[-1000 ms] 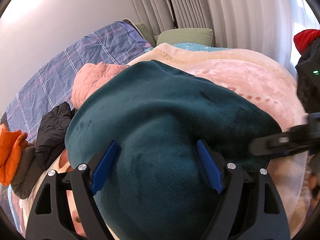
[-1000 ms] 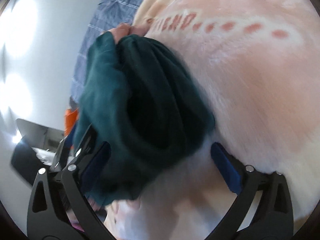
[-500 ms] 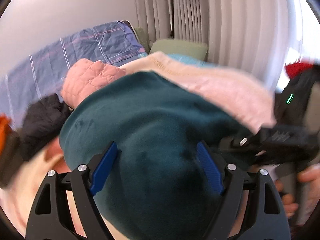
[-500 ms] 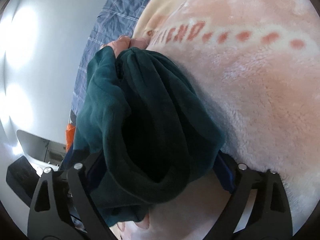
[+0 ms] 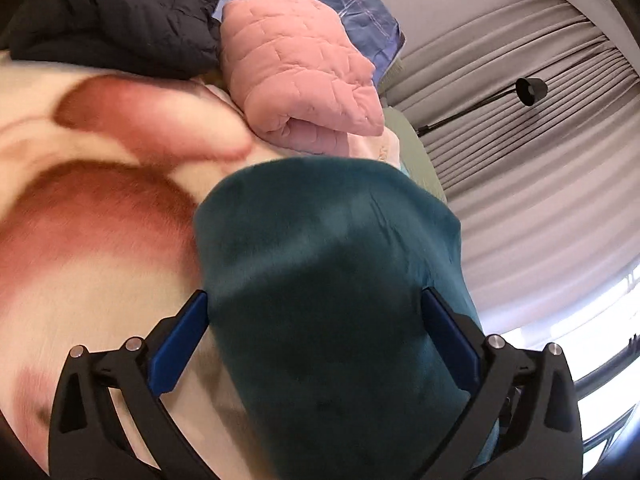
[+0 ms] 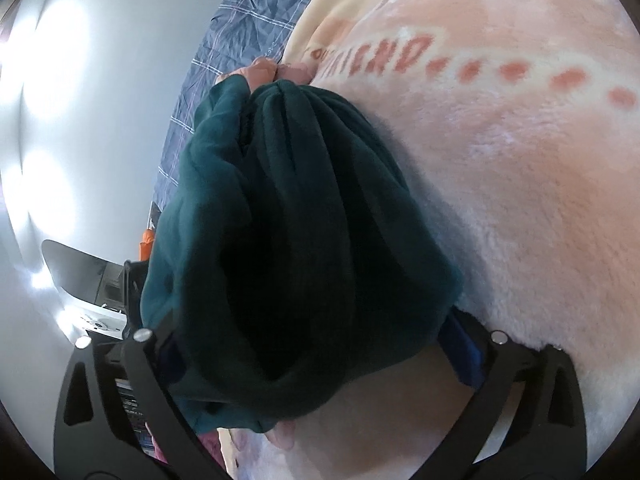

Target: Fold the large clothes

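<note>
A dark teal fleece garment [image 5: 340, 280] lies bunched on a pink and cream plush blanket [image 5: 100, 240]. My left gripper [image 5: 314, 336] is wide open with the teal fleece filling the gap between its blue pads [image 5: 176, 344]. In the right wrist view the folded teal fleece [image 6: 288, 248] bulges between the wide-spread fingers of my right gripper [image 6: 312, 356]; its blue right pad [image 6: 460, 354] shows beside the cloth, the left pad is hidden. The blanket [image 6: 520, 180] carries red lettering.
A folded pink quilted jacket [image 5: 304, 72] and a black puffer jacket [image 5: 116, 16] lie behind the teal fleece. A blue checked sheet [image 6: 240, 40] covers the bed. Grey curtains [image 5: 540, 140] and a black lamp [image 5: 530, 90] stand to the right.
The left gripper has swung left and tilted, so the jackets are now at the top and the curtains at the right. The right gripper has pushed further onto the teal fleece.
</note>
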`<state>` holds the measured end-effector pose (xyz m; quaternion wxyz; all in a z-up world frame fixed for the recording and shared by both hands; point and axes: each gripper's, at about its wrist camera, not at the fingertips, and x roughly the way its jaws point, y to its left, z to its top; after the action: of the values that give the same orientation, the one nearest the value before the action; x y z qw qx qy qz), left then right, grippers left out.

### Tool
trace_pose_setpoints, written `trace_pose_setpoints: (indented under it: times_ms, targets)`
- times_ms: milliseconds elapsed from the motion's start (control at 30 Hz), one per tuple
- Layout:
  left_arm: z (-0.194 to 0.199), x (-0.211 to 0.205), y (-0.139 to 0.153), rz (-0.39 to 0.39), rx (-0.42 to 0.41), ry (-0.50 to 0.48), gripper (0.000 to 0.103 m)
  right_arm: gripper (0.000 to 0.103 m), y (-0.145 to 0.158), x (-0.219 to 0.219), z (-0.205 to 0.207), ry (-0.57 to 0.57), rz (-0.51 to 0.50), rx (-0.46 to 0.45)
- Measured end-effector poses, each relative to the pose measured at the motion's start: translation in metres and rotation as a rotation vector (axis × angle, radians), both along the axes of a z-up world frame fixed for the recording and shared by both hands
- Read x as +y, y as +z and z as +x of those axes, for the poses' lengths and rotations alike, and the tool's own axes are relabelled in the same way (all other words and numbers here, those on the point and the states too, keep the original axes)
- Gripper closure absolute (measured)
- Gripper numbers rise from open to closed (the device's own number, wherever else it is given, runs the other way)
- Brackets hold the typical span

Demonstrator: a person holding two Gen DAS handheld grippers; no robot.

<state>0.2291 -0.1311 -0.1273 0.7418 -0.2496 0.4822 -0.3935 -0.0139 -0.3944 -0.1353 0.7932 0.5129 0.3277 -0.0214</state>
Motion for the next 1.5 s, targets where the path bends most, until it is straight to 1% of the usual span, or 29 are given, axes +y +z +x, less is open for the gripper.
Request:
trace_pose_setpoints:
  times_ms: [67, 133, 233, 267, 333, 367, 400, 433, 533, 667, 733, 767, 800, 900, 967, 1000, 1033, 1100, 1167, 1200, 1233, 1267, 1300, 1333, 1367, 1400, 1433, 1467, 1500]
  targets:
    - [0.009, -0.001, -0.005, -0.031, 0.007, -0.039, 0.001, 0.002, -0.001, -0.002, 0.003, -0.013, 0.016, -0.006]
    - [0.022, 0.0, -0.014, -0.065, 0.044, -0.061, 0.001, 0.002, -0.001, -0.003, 0.006, -0.008, 0.022, -0.018]
    - [0.034, -0.002, -0.016, -0.073, 0.066, -0.048, 0.001, 0.004, 0.004, 0.0, 0.014, 0.019, -0.023, -0.034]
    - [0.032, -0.005, -0.014, -0.069, 0.052, -0.043, 0.001, 0.009, 0.008, 0.002, 0.015, 0.025, -0.05, -0.05]
    - [0.032, -0.006, -0.011, -0.068, 0.027, -0.04, 0.002, 0.028, 0.02, 0.004, 0.015, 0.039, -0.105, -0.086]
    - [0.029, -0.004, -0.008, -0.077, 0.013, -0.04, 0.008, 0.032, 0.026, 0.004, 0.014, 0.048, -0.129, -0.098]
    - [0.025, -0.002, 0.0, -0.087, -0.017, -0.041, 0.01, 0.039, 0.032, 0.004, 0.014, 0.058, -0.152, -0.108]
    - [0.021, 0.0, 0.007, -0.097, -0.046, -0.043, 0.014, 0.043, 0.037, 0.003, 0.013, 0.07, -0.168, -0.118]
    - [0.007, -0.002, 0.041, -0.121, -0.145, -0.056, 0.018, 0.049, 0.051, -0.005, 0.014, 0.088, -0.178, -0.158]
    - [-0.003, -0.026, 0.097, -0.13, -0.266, -0.098, 0.019, 0.05, 0.085, -0.026, 0.014, 0.067, -0.242, -0.241]
    - [-0.001, -0.05, 0.129, -0.13, -0.319, -0.13, 0.019, 0.05, 0.105, -0.046, 0.015, 0.048, -0.273, -0.291]
    - [0.002, -0.063, 0.143, -0.132, -0.341, -0.144, 0.019, 0.05, 0.118, -0.06, 0.018, 0.038, -0.31, -0.32]
    - [0.006, -0.081, 0.159, -0.137, -0.368, -0.158, 0.019, 0.05, 0.129, -0.074, 0.022, 0.028, -0.334, -0.342]
    - [0.026, -0.14, 0.194, -0.131, -0.42, -0.17, 0.019, 0.05, 0.15, -0.119, 0.039, -0.009, -0.368, -0.377]
    - [0.039, -0.182, 0.209, -0.101, -0.453, -0.167, 0.019, 0.049, 0.159, -0.156, 0.058, -0.032, -0.391, -0.378]
    - [0.045, -0.207, 0.218, -0.068, -0.491, -0.163, 0.019, 0.049, 0.16, -0.172, 0.065, -0.041, -0.401, -0.373]
    - [0.049, -0.224, 0.224, -0.045, -0.52, -0.159, 0.019, 0.049, 0.16, -0.193, 0.081, -0.054, -0.402, -0.367]
    - [0.066, -0.264, 0.23, 0.002, -0.571, -0.144, 0.019, 0.049, 0.154, -0.221, 0.097, -0.074, -0.39, -0.374]
    - [0.084, -0.288, 0.223, 0.028, -0.579, -0.117, 0.019, 0.049, 0.143, -0.256, 0.125, -0.101, -0.368, -0.39]
    - [0.098, -0.302, 0.21, 0.06, -0.583, -0.074, 0.018, 0.047, 0.135, -0.27, 0.137, -0.11, -0.364, -0.388]
    - [0.109, -0.315, 0.193, 0.115, -0.588, -0.023, 0.018, 0.037, 0.124, -0.285, 0.153, -0.126, -0.354, -0.374]
    - [0.12, -0.331, 0.165, 0.219, -0.589, 0.024, 0.018, 0.031, 0.098, -0.304, 0.168, -0.163, -0.349, -0.305]
    - [0.127, -0.345, 0.136, 0.338, -0.591, 0.03, 0.019, 0.029, 0.071, -0.315, 0.179, -0.208, -0.36, -0.202]
    - [0.131, -0.356, 0.109, 0.436, -0.584, 0.004, 0.019, 0.034, 0.042, -0.323, 0.189, -0.243, -0.385, -0.065]
    - [0.132, -0.368, 0.073, 0.54, -0.572, -0.057, 0.019, 0.044, 0.006, -0.331, 0.2, -0.264, -0.372, 0.154]
    - [0.126, -0.377, 0.034, 0.631, -0.574, -0.135, 0.021, 0.044, -0.009, -0.339, 0.203, -0.256, -0.313, 0.174]
    - [0.112, -0.371, 0.014, 0.613, -0.669, -0.098, 0.02, 0.043, -0.007, -0.342, 0.201, -0.263, -0.307, 0.152]
    - [0.106, -0.366, 0.011, 0.583, -0.694, -0.081, 0.019, 0.041, -0.006, -0.346, 0.195, -0.294, -0.304, 0.148]
    - [0.105, -0.361, 0.01, 0.543, -0.669, -0.096, 0.018, 0.041, -0.007, -0.348, 0.192, -0.307, -0.29, 0.142]
